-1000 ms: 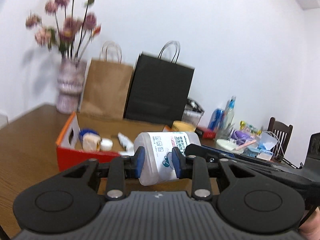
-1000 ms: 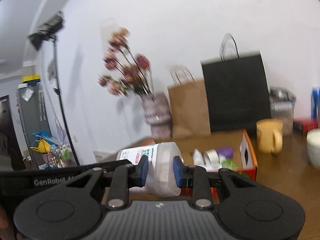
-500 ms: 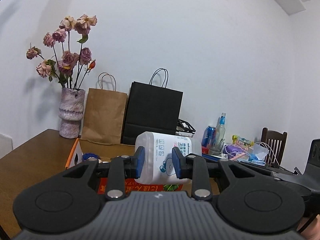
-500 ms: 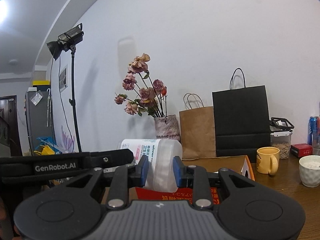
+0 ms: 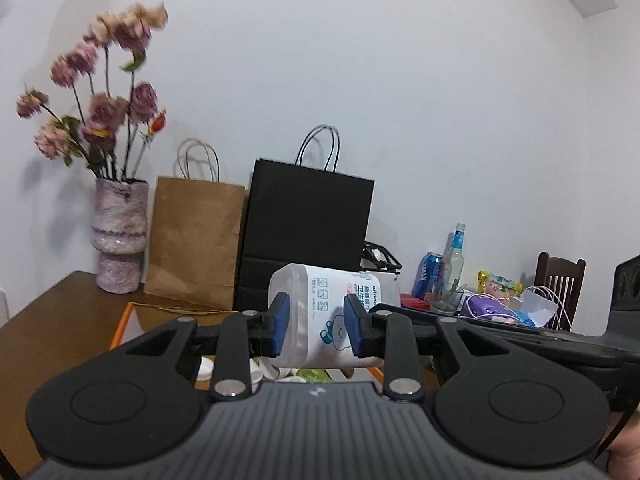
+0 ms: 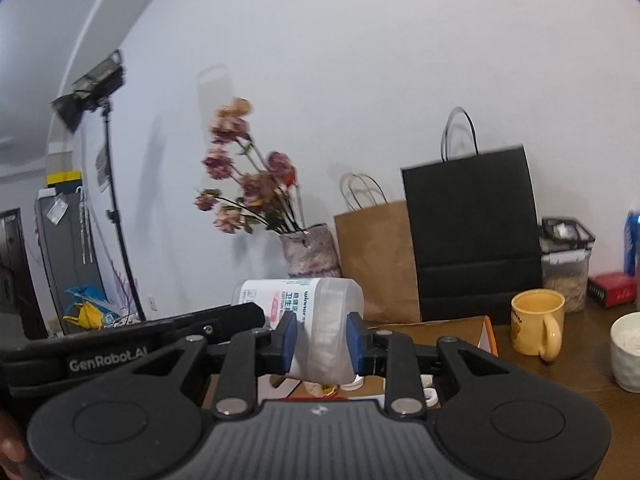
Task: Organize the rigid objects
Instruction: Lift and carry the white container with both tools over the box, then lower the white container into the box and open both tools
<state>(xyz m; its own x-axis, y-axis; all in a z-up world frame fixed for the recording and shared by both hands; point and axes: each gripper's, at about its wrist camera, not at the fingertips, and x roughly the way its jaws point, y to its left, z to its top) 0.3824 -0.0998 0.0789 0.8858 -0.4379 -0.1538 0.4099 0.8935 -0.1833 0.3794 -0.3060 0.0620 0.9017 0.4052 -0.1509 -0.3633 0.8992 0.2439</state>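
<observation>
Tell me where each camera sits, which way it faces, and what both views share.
Left wrist: sits on the left gripper, looking roughly level across the wooden table at the wall; its pads clamp one end of the white plastic bottle.
Right wrist: sits on the right gripper, facing the same wall; a hand shows at the bottom left.
Shared: bottle, black paper bag, flower vase.
</observation>
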